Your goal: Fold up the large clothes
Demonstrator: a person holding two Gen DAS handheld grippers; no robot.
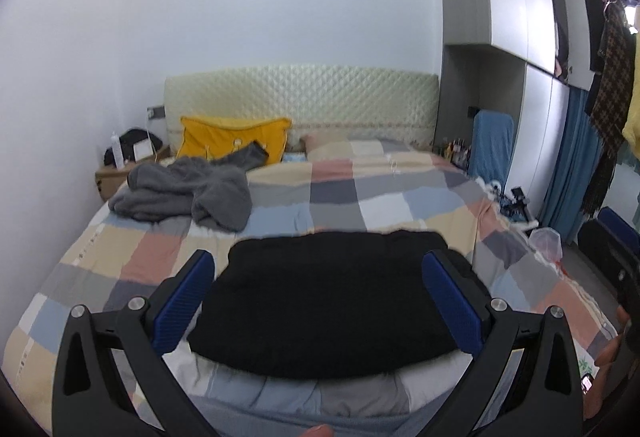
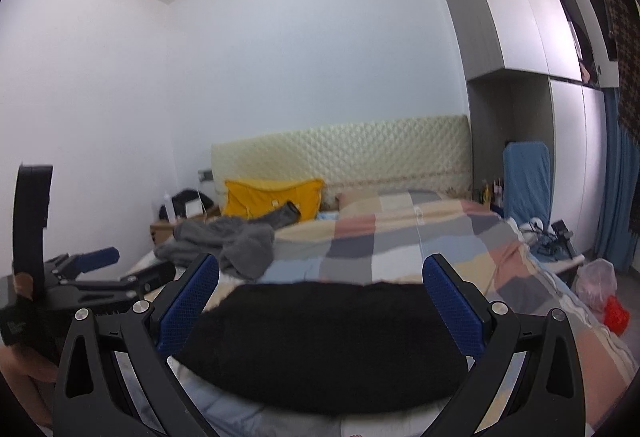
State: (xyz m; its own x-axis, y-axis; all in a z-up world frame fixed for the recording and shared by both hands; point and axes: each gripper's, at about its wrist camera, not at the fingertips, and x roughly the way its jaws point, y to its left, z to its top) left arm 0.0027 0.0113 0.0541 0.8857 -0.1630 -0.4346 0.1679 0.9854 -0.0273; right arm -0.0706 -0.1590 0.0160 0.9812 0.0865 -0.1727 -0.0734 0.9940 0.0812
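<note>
The black knitted garment [image 1: 328, 297] lay flat as a compact, roughly rectangular bundle on the near end of the bed with the pastel checked cover [image 1: 360, 193], its long axis running across the bed, side to side, and its straighter far edge facing the quilted cream headboard [image 1: 300, 97]. It already looked folded; which end was collar or hem could not be told. Judged from that, the folding of this piece seemed finished or nearly so, and the step in hand was a pause between items.

The left tool [image 1: 318, 299] hovered just in front of the black garment with its blue-padded fingers [image 1: 184, 305] spread wide, holding nothing. The right tool [image 2: 320, 305] was likewise wide apart and empty, near the same garment; in its view the left tool [image 2: 100, 269] showed off to that garment's left side.

Beyond the black garment, toward the headboard and to its left, a crumpled grey fleece garment [image 1: 188, 193] lay in a heap, one sleeve reaching onto a yellow cushion [image 1: 232, 137]. The likely next move would be to set the black bundle aside or press it flat, then reach over it for the grey heap, drag it to open bed, and spread it before any fold. That would call for both tools gripping separate edges, since the fleece looked bulky and tangled.
</note>
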